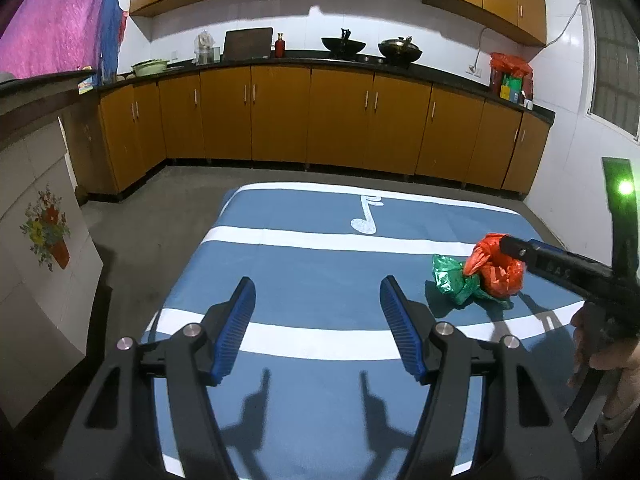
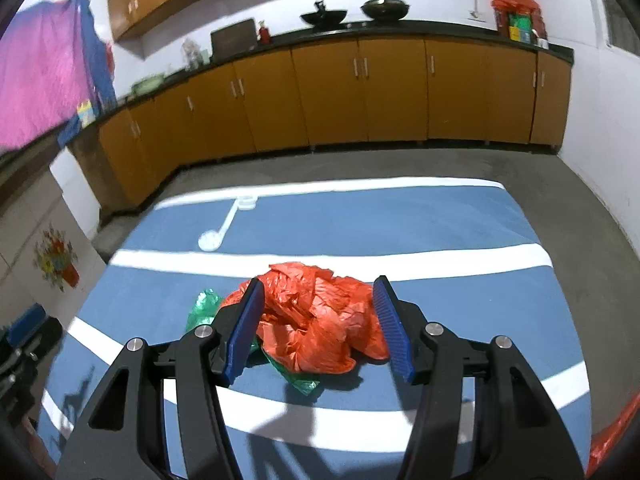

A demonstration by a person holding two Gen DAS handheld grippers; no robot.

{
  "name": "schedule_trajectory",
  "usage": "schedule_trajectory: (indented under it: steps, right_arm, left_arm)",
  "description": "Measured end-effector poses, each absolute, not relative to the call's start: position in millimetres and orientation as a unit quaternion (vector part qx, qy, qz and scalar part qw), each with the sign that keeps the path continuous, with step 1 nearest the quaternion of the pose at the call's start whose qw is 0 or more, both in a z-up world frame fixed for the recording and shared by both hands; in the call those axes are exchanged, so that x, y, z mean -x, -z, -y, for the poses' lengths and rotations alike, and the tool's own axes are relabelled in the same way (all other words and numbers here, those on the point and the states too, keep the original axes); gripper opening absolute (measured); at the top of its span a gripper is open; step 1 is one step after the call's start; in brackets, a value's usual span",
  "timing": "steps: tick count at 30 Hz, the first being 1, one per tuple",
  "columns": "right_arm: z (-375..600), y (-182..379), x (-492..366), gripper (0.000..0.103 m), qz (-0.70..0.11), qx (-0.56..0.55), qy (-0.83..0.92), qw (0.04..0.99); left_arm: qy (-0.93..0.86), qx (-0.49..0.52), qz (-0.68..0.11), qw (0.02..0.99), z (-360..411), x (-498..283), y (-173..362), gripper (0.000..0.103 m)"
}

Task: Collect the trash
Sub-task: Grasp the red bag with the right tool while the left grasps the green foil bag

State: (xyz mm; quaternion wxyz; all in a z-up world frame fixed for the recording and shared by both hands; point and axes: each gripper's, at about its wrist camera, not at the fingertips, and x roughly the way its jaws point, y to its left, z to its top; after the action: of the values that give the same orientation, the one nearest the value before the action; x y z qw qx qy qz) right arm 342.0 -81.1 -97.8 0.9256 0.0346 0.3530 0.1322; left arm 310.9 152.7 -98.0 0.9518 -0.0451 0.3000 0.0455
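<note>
A crumpled red plastic bag [image 2: 316, 320] lies on the blue striped cloth [image 2: 440, 220] of the table, partly on top of a green plastic bag [image 2: 204, 306]. My right gripper [image 2: 319, 282] is open and straddles the red bag, which sits between its blue pads without being squeezed. In the left wrist view the red bag [image 1: 498, 272] and the green bag [image 1: 450, 280] lie to the right, with a finger [image 1: 520, 249] of the right gripper over the red one. My left gripper [image 1: 317, 282] stands open over bare cloth, left of the bags, with nothing between its fingers.
Orange kitchen cabinets [image 1: 340, 120] under a dark counter with woks [image 1: 344, 46] run along the far wall. Grey floor [image 1: 160, 208] surrounds the table. A tiled panel with a flower picture [image 1: 46, 228] stands at the left. A hand [image 1: 600, 352] holds the right gripper. More red plastic [image 2: 616, 432] shows at the lower right.
</note>
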Motion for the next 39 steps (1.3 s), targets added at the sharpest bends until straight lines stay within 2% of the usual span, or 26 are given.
schedule_trajectory:
  steps: [1,2,3,5,8,19,24,25,27,29,31,39]
  right_arm:
    - [78,100,-344,0.057,-0.358,-0.027,-0.133,0.924]
    - [77,105,-346,0.051,-0.366,-0.018,-0.134,0.921]
    - [76,109,-347,0.042,-0.375,-0.013,-0.133,0.917]
    - [79,116,-348,0.032,-0.387,-0.015,-0.132,0.912]
    - [89,115,-343,0.026,-0.384,-0.028,-0.122,0.915]
    - [169,101,-295,0.024,-0.387,-0.089,-0.050,0.916]
    - [199,102,-270,0.024,-0.390,-0.112,-0.032,0.913]
    - [203,103,-266,0.024,-0.392,-0.114,-0.031,0.912]
    - [207,104,-261,0.024,-0.394,-0.115,-0.031,0.911]
    - [210,104,-257,0.024,-0.395,-0.119,-0.032,0.910]
    - [213,103,-252,0.024,-0.396,-0.122,-0.033,0.910]
    - [225,83,-220,0.024,-0.380,-0.123,-0.025,0.916]
  left_arm:
    - [-0.043,0.047,-0.302,0.951,-153,-313,99,0.064]
    - [-0.041,0.049,-0.303,0.951,-153,-313,100,0.064]
    - [-0.038,0.051,-0.304,0.951,-152,-315,100,0.064]
    - [-0.032,0.053,-0.305,0.950,-147,-317,101,0.064]
    - [-0.020,0.054,-0.309,0.949,-142,-322,101,0.064]
    - [0.063,0.028,-0.335,0.940,-79,-369,105,0.066]
    - [0.094,0.003,-0.379,0.921,-44,-408,127,0.066]
    - [0.096,0.001,-0.394,0.914,-39,-414,133,0.064]
    - [0.111,-0.010,-0.422,0.900,-29,-424,145,0.052]
    - [0.125,-0.015,-0.442,0.888,-22,-430,156,0.033]
    - [0.124,-0.020,-0.435,0.892,-19,-428,158,0.027]
    - [0.124,-0.013,-0.404,0.906,-12,-391,139,0.023]
